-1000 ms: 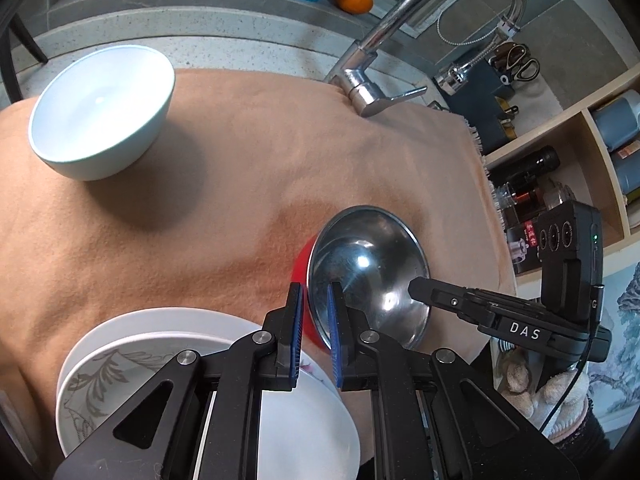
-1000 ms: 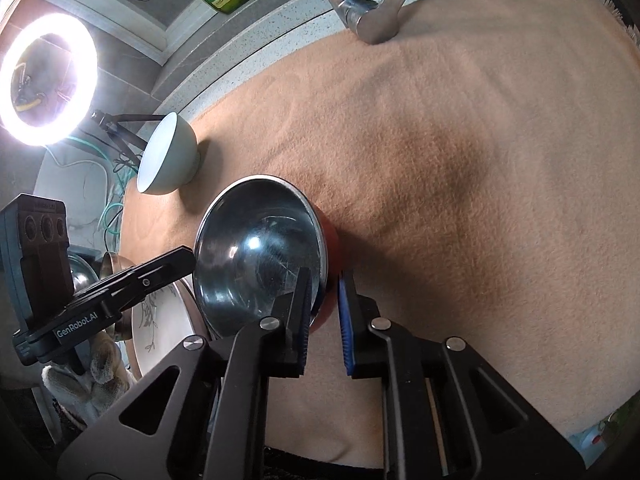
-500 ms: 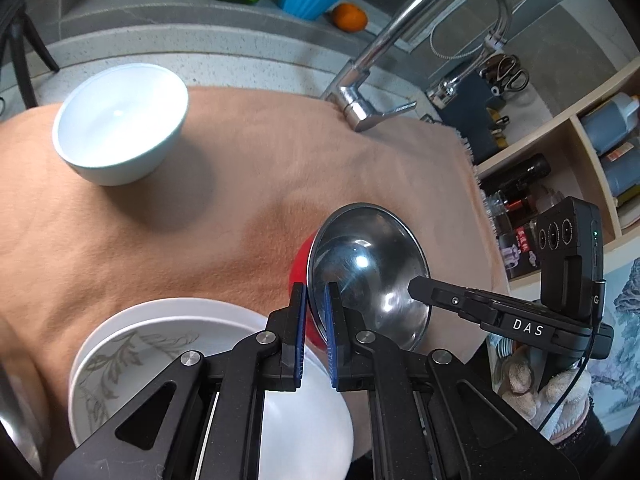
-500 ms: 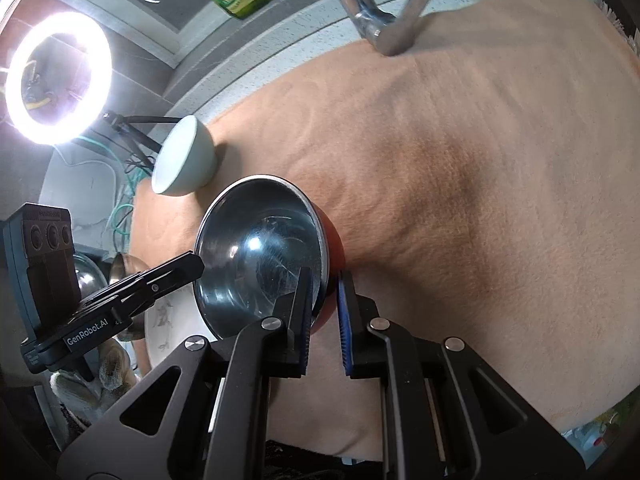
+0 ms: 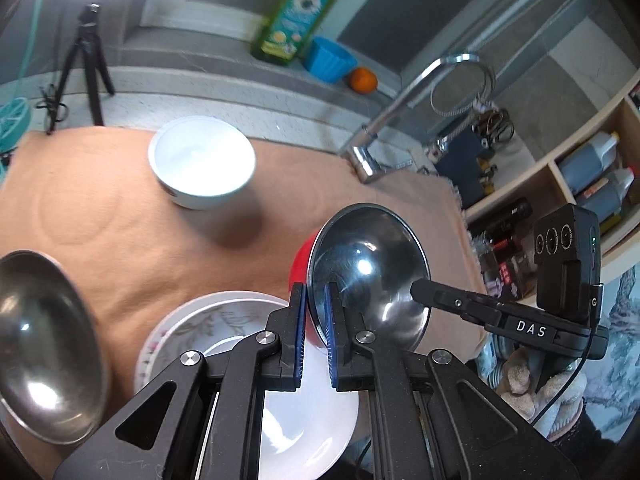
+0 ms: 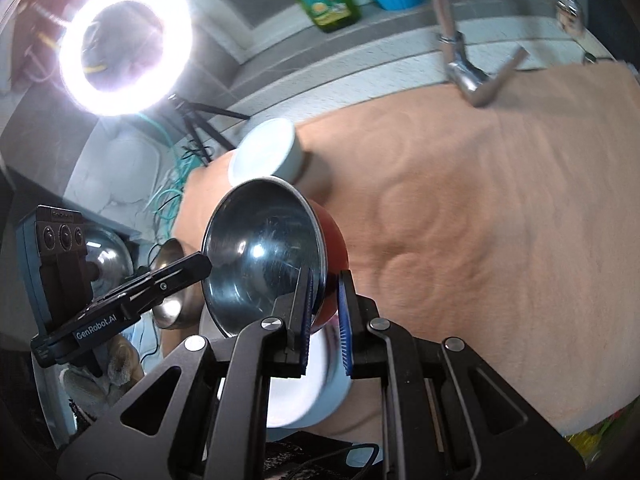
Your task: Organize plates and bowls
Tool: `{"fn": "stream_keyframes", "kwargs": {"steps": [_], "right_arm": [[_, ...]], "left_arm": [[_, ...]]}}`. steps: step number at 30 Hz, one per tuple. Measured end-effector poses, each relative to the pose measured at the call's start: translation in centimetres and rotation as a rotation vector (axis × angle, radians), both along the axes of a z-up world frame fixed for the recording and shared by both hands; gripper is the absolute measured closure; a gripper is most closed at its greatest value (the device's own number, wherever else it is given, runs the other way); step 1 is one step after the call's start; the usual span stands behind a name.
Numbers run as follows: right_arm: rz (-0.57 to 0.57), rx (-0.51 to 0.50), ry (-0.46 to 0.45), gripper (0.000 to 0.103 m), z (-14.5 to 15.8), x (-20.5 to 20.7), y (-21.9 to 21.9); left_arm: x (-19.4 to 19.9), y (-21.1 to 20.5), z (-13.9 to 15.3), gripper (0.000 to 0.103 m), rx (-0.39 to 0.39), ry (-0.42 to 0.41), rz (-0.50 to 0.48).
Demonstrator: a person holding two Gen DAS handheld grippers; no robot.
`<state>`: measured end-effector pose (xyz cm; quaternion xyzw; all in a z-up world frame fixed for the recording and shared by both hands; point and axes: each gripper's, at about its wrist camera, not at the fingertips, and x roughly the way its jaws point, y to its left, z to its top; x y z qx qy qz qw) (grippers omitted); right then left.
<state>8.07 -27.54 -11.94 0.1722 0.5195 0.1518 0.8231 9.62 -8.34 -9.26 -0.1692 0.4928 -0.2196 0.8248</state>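
Observation:
Both grippers hold one steel bowl with a red outside (image 5: 368, 276), lifted and tilted above the tan cloth. My left gripper (image 5: 316, 332) is shut on its near rim. My right gripper (image 6: 324, 320) is shut on the opposite rim of the same bowl (image 6: 260, 256). Below it sits a white bowl on a leaf-patterned plate (image 5: 200, 328); the white bowl (image 6: 316, 384) also shows under the right gripper. A pale blue-white bowl (image 5: 202, 162) stands on the cloth further back, also in the right wrist view (image 6: 266, 152).
A second steel bowl (image 5: 44, 344) lies at the left edge. A chrome faucet (image 5: 404, 108) rises behind the cloth (image 5: 120, 220). A soap bottle (image 5: 296, 16), blue cup (image 5: 330, 60) and orange (image 5: 363, 80) sit on the ledge. Shelves with bottles (image 5: 592, 176) stand right. A ring light (image 6: 124, 46) glares left.
Both grippers have raised the steel bowl off the cloth and tilted it, pulling back toward the white bowl and plate. The second steel bowl has come into view at left.

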Motion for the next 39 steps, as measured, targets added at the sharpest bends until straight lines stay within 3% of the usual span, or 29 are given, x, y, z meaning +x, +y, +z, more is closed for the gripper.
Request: {"fn": "stream_keyframes", "kwargs": {"steps": [8,18,29,39], "right_arm": [[0.107,0.010,-0.033,0.091,1.7,0.4,4.8],[0.252,0.037,-0.036,0.091,1.3,0.9,12.0],[0.391,-0.003,-0.005,0.091,-1.4,2.2,20.1],[0.462,-0.084,0.047,0.091,-4.7,3.5,24.6]], "left_arm": [[-1.9,4.8,1.6,0.096,-0.016,-0.034,0.102],[-4.7,11.2,2.3,0.096,0.016,-0.047,0.252],[-6.4,16.5,0.5,0.096,0.078,0.001,0.383],[-6.0,18.8,-1.9,0.096,0.170,0.060,0.404]]}}
